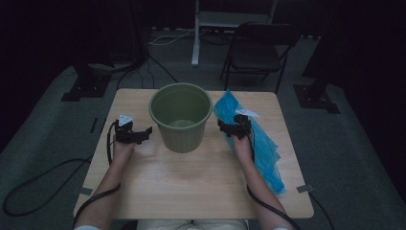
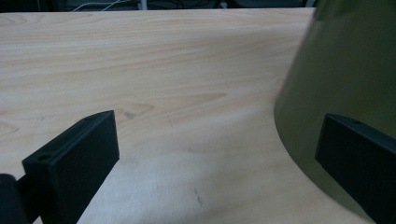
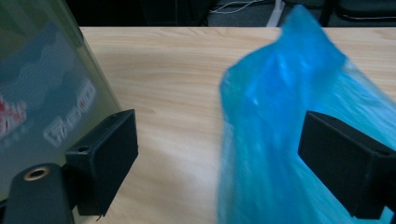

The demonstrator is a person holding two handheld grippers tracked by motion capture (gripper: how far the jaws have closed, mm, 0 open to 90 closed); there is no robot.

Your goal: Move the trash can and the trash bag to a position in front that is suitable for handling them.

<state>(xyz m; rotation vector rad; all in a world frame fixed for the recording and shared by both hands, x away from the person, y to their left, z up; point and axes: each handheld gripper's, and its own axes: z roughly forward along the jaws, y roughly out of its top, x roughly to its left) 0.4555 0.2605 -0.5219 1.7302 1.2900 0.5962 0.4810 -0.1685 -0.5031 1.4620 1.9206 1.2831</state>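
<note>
A green plastic bucket (image 1: 181, 115) stands upright and empty in the middle of the wooden table (image 1: 191, 177). To its right lies a crumpled blue plastic bag (image 1: 262, 148), stretched toward the table's right front. My left gripper (image 1: 136, 132) is left of the bucket, open, with the bucket's wall (image 2: 345, 79) by its right jaw and bare table between the jaws. My right gripper (image 1: 229, 125) is open just right of the bucket, over the near edge of the bag. The blue bag (image 3: 280, 130) lies between its jaws, and the bucket's label (image 3: 42, 102) is at its left.
A folding chair (image 1: 258, 48) and a white stand's leg (image 1: 196, 38) are on the carpet beyond the table. Black stand bases (image 1: 86, 86) sit at both far corners. Cables (image 1: 43, 182) trail from the grippers across the floor at the left.
</note>
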